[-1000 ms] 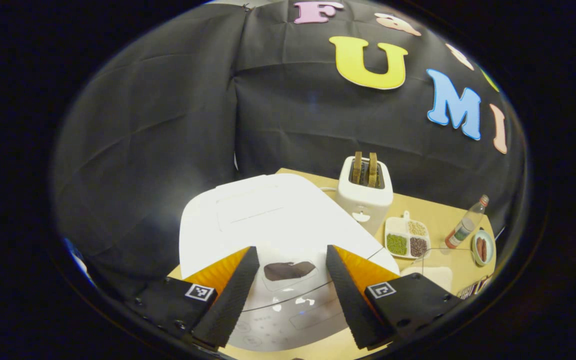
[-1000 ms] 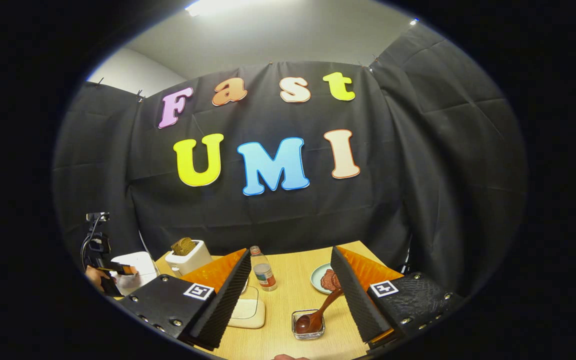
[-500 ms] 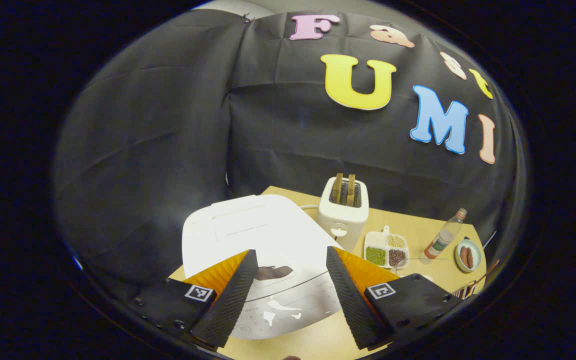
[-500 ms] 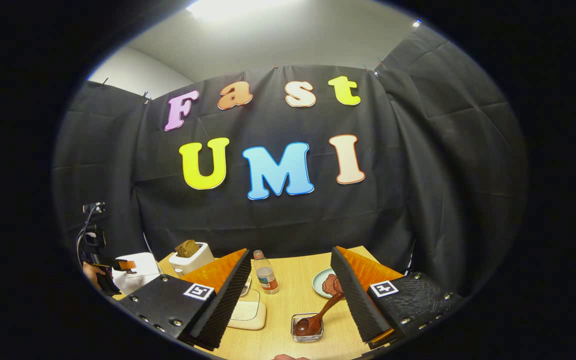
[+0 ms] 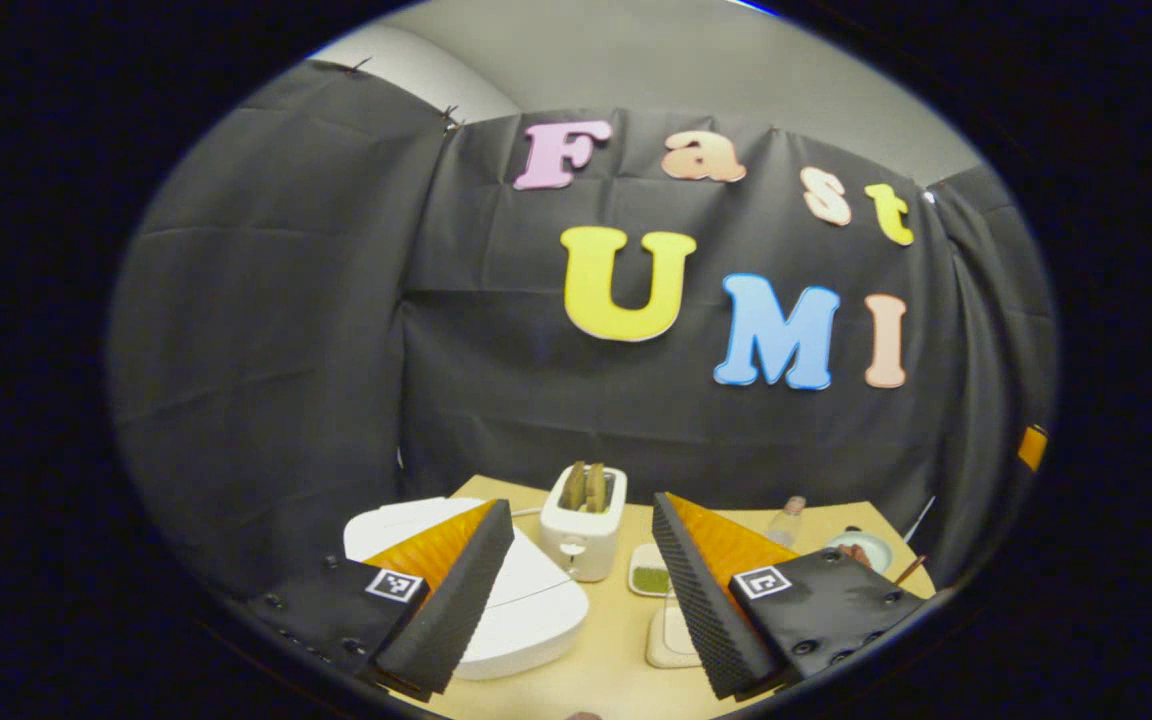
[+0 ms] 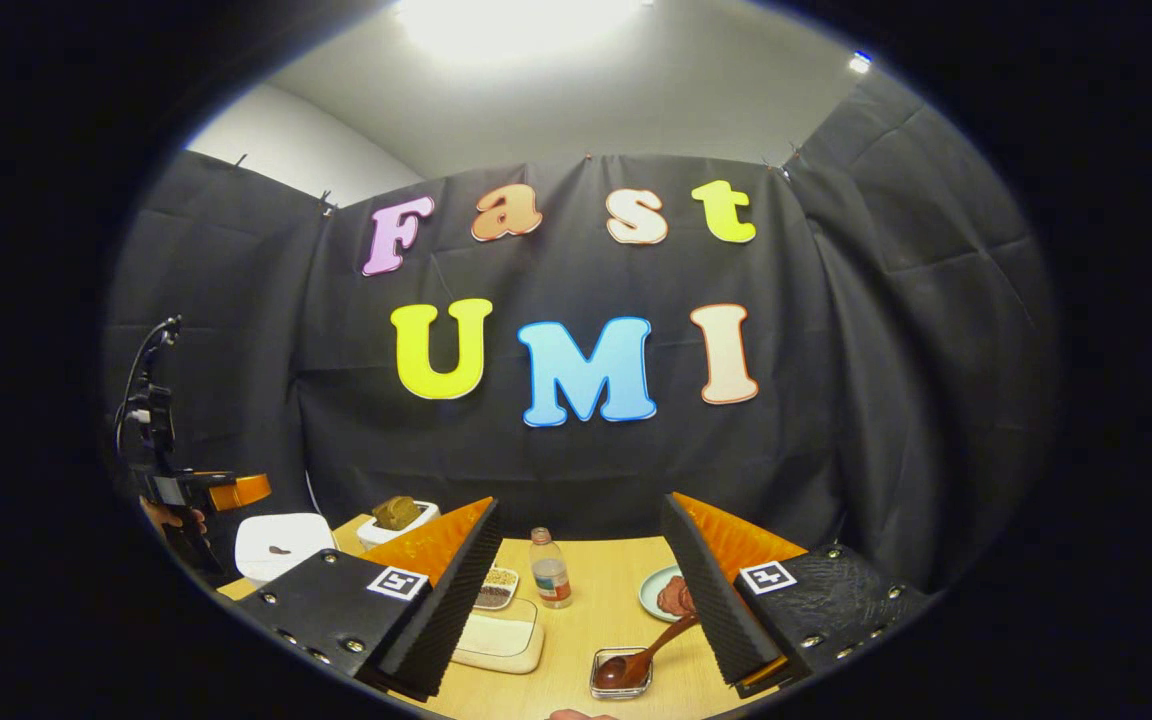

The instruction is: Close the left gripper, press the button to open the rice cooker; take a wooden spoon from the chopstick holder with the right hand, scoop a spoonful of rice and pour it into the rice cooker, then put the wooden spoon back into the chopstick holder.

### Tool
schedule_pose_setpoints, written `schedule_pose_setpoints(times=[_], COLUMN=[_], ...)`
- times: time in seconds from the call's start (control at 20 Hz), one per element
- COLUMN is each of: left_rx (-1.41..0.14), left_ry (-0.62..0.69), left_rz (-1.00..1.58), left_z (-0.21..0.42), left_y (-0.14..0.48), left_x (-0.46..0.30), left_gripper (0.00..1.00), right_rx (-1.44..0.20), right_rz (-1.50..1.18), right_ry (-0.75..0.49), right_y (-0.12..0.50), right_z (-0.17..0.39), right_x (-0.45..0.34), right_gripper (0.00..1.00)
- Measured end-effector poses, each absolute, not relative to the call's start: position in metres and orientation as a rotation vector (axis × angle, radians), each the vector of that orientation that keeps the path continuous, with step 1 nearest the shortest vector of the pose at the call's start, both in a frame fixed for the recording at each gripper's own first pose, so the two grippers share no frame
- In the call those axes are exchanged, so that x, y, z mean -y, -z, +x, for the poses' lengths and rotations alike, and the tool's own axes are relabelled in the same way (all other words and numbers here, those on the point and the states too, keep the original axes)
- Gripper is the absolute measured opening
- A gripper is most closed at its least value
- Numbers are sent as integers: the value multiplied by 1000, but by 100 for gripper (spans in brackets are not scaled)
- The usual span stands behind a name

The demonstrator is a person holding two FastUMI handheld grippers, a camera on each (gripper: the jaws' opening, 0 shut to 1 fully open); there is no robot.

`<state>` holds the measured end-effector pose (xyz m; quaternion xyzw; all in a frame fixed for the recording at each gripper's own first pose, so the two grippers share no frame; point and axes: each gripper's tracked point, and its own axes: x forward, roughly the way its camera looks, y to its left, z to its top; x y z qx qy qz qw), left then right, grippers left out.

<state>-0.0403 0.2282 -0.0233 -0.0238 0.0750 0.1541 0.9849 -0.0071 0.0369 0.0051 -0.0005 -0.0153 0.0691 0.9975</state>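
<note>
Above the table's [image 5: 616,640] left edge, left gripper [image 5: 576,590] hangs released over the lidded cooker [image 5: 526,610]; right gripper [image 6: 581,590], released, faces the spoon [image 6: 641,660], ready for pickup.

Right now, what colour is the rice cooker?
White; the rice cooker shows best in the left gripper view.
</note>
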Motion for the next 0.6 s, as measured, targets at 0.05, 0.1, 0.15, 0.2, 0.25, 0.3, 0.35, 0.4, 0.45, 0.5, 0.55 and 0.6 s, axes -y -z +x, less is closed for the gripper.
schedule_pose_setpoints(times=[0.05, 0.1, 0.15, 0.2, 0.25, 0.3, 0.35, 0.4, 0.45, 0.5, 0.55, 0.6], left_rx=[-114, -81, -48, -19, 12, 47, 69, 89, 94, 90, 79, 72], left_ry=[-276, -237, -204, -179, -153, -128, -91, -76, -67, -51, -40, -33], left_rz=[-35, -29, -20, -14, -11, -7, 13, 45, 72, 81, 78, 74], left_z=[-41, -43, -47, -55, -61, -68, -70, -74, -76, -76, -76, -75], left_y=[5, -10, -25, -40, -54, -64, -71, -75, -76, -73, -68, -63], left_x=[-210, -192, -174, -157, -139, -123, -108, -102, -99, -94, -93, -92], left_gripper=[97, 97, 97, 97, 96, 99, 96, 96, 97, 97, 97, 98], right_rx=[43, 54, 61, 67, 74, 79, 88, 94, 95, 96, 96, 97], right_rz=[-5, -6, -4, -1, 3, 1, 4, 8, 11, 12, 13, 13], right_ry=[-142, -150, -156, -159, -158, -151, -153, -153, -155, -155, -151, -145], right_y=[-11, -17, -21, -24, -29, -32, -36, -38, -39, -40, -40, -40], right_z=[-7, -7, -8, -9, -10, -11, -13, -14, -17, -18, -19, -19], right_x=[-40, -45, -51, -55, -58, -59, -61, -63, -67, -68, -69, -70], right_gripper=[98, 98, 98, 98, 98, 98, 98, 98, 98, 98, 98, 98])
